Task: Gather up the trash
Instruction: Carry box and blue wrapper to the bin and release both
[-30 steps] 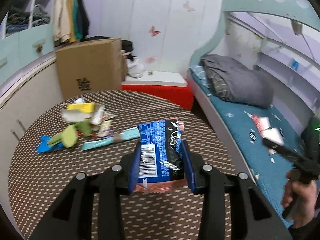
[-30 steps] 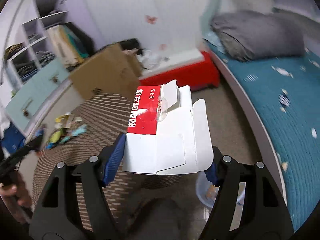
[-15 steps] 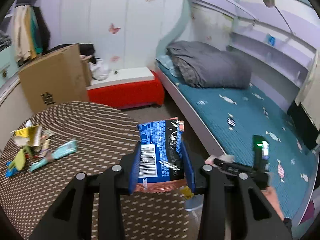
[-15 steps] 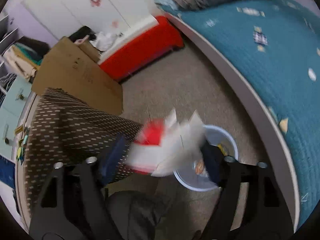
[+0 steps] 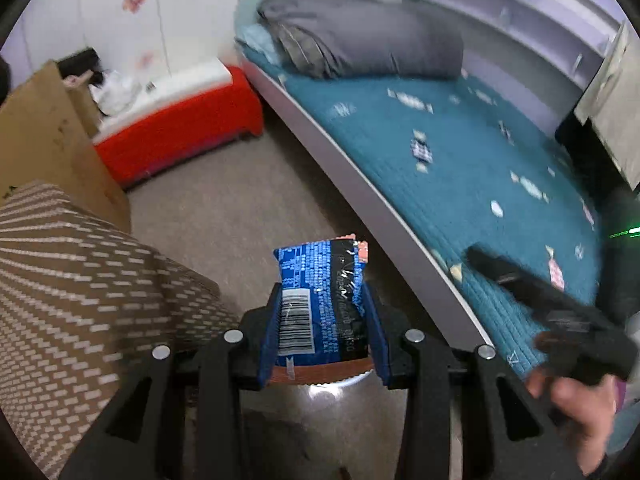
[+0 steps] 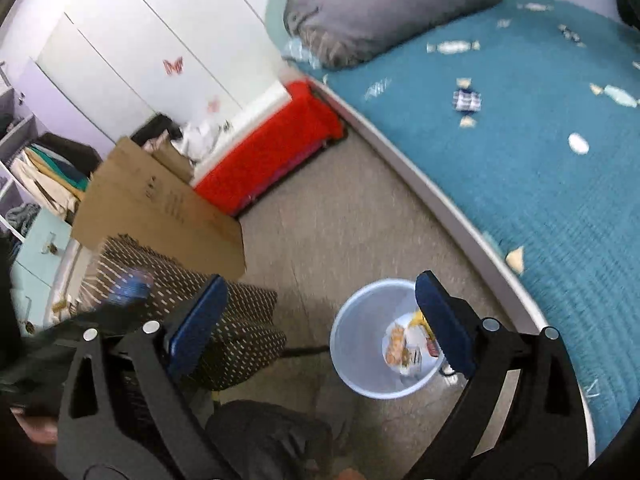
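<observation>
My left gripper is shut on a blue snack wrapper with a barcode, held upright past the edge of the round patterned table, over the floor. A bit of the pale bin shows just below it. My right gripper is open and empty above the pale blue trash bin, which holds several pieces of trash. The left gripper with the blue wrapper shows blurred at the left of the right wrist view.
A bed with a teal cover and a grey pillow runs along the right. A red bench and a cardboard box stand behind the table. Carpeted floor lies between.
My right gripper opened and the red and white carton it held left it, over the bin. My left gripper swung right with the wrapper, from above the table to past its edge.
</observation>
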